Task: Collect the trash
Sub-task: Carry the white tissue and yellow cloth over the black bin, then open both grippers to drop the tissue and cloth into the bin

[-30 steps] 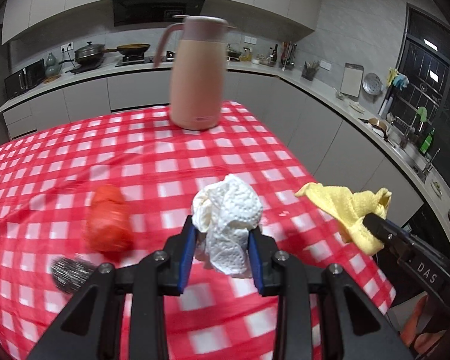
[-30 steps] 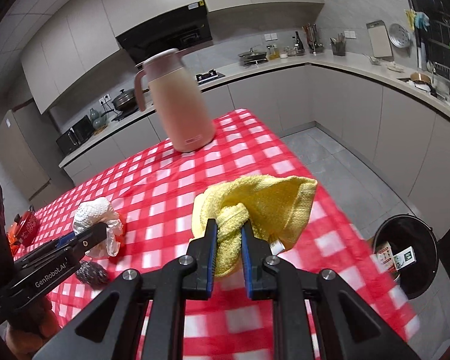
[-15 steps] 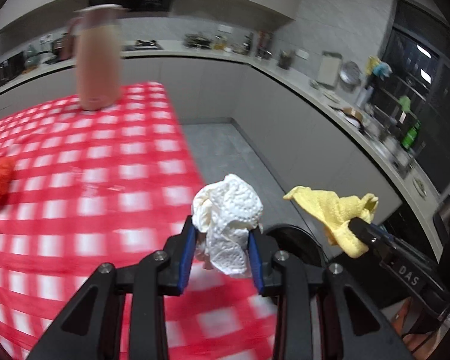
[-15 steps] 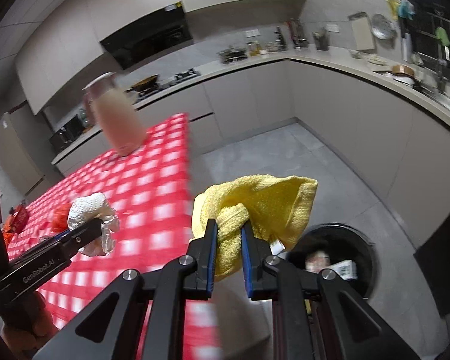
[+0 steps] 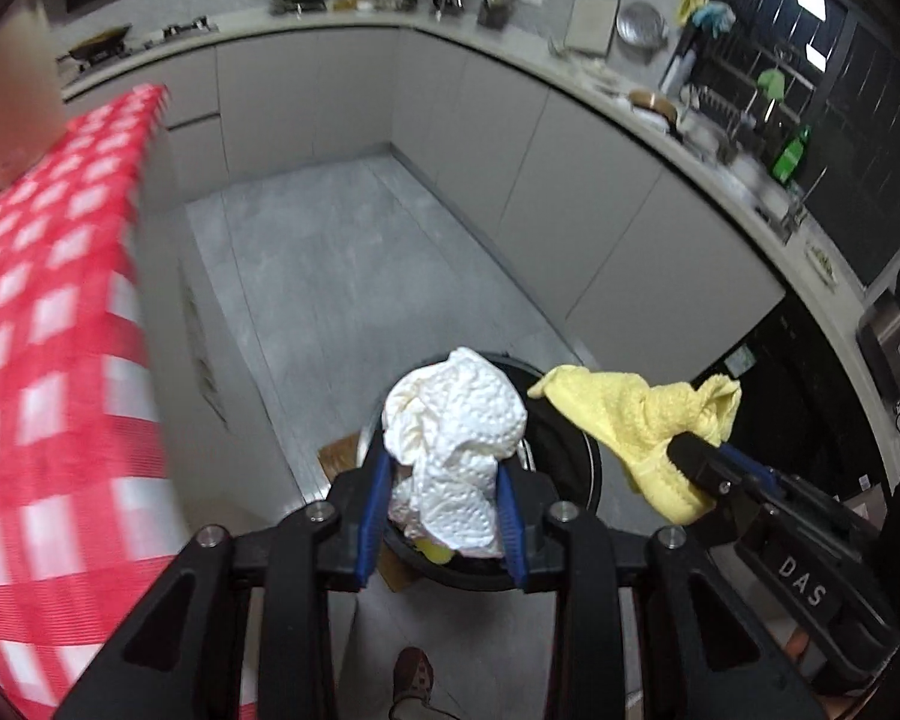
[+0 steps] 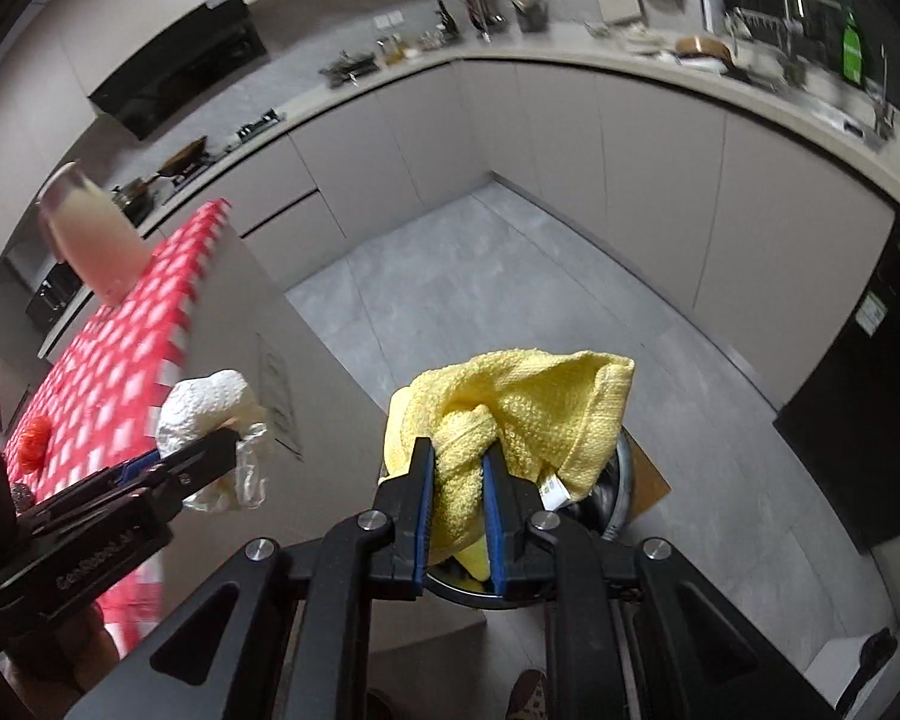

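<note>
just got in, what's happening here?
Trash run, mid-drop. The left gripper holds a crumpled white paper towel, and the right gripper holds a yellow cloth. Both hang over the black trash bin on the floor, beside the checkered table. Nothing released yet.

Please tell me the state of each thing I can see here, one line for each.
Left gripper: shut on the paper towel.
Paper towel: crumpled, held above the bin.
Right gripper: shut on the yellow cloth.
Yellow cloth: bunched, hanging above the bin.
Bin: open, some trash inside.
</note>
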The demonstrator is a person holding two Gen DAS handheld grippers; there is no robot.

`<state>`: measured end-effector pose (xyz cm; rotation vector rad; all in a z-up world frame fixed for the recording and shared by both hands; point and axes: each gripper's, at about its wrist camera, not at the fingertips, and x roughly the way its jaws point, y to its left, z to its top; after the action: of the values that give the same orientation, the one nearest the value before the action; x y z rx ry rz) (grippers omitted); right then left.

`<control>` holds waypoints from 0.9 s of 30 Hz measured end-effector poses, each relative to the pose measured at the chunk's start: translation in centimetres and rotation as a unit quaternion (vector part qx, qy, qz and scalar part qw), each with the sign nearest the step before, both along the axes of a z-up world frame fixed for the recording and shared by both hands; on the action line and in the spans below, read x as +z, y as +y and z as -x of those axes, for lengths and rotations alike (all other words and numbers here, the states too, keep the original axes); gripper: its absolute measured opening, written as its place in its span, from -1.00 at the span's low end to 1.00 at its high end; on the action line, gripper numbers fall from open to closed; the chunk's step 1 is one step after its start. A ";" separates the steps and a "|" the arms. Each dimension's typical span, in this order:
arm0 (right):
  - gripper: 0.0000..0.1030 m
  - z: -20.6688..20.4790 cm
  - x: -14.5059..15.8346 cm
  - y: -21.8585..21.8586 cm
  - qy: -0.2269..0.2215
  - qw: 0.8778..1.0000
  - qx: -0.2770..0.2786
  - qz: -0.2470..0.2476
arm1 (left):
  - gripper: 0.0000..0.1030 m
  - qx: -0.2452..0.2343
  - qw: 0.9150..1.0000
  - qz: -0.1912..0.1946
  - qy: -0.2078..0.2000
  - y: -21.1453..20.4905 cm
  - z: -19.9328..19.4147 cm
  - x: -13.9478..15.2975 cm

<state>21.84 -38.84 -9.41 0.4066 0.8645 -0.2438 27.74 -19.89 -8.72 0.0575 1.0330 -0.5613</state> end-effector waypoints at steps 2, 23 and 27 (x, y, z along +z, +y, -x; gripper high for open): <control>-0.69 -0.2 -0.8 -0.8 0.007 1.000 0.000 -0.004 | -0.32 -0.002 1.000 -0.011 0.004 -0.9 0.1 -0.7; -0.31 -3.3 -1.6 -3.9 0.001 1.000 0.011 -0.015 | 0.28 0.038 0.999 -0.024 -0.011 -1.7 -1.7 0.7; -0.31 -3.5 0.1 -2.6 -0.016 1.000 0.017 -0.016 | 0.28 0.047 0.998 -0.018 -0.035 0.0 -1.2 3.6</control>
<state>25.30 -41.48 -9.33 0.4253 0.8438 -0.1921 28.98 -19.89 -5.12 0.0596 0.9717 -0.4518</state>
